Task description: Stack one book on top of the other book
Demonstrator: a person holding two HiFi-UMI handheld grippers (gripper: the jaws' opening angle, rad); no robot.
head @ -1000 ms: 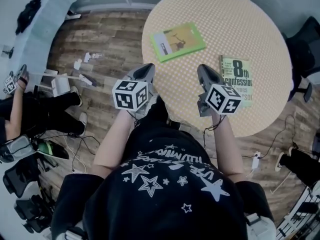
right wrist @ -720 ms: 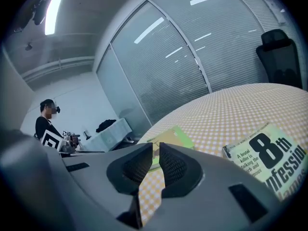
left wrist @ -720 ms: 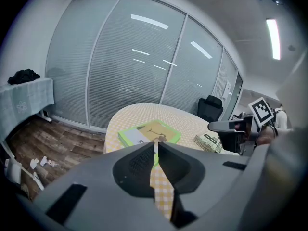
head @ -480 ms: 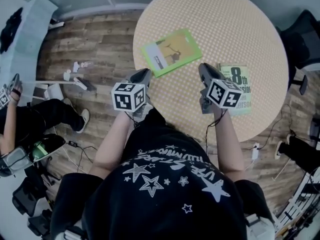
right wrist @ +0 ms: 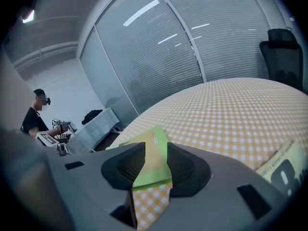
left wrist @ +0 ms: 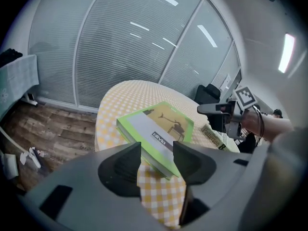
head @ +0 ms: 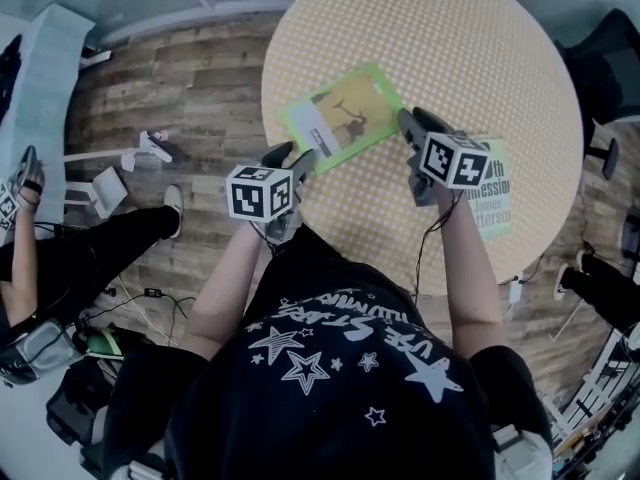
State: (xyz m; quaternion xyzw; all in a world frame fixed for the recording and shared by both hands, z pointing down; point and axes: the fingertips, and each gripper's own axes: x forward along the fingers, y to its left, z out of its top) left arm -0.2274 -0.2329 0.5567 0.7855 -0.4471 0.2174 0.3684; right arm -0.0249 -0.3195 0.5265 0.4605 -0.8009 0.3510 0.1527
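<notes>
A green book (head: 345,116) lies flat on the round yellow-checked table (head: 450,38). A second book, pale green with a large "8" (head: 497,193), lies to its right, partly under my right hand. My left gripper (head: 300,158) stands at the green book's near left edge. Its jaws have just been opening and now stand open, with the book's corner (left wrist: 159,134) just ahead of the gap. My right gripper (head: 408,123) is at the book's right corner. Its jaws have also just been opening. They stand apart with the corner (right wrist: 153,163) showing between them, and the pads are not pressing on it.
A dark office chair (head: 610,73) stands right of the table. On the wood floor to the left are cables, white parts (head: 105,183) and a seated person (head: 60,258). A long pale table (head: 50,58) runs along the far left.
Both grippers have moved forward and down to the green book, one at each side. Their jaws were shut before and now stand apart.
</notes>
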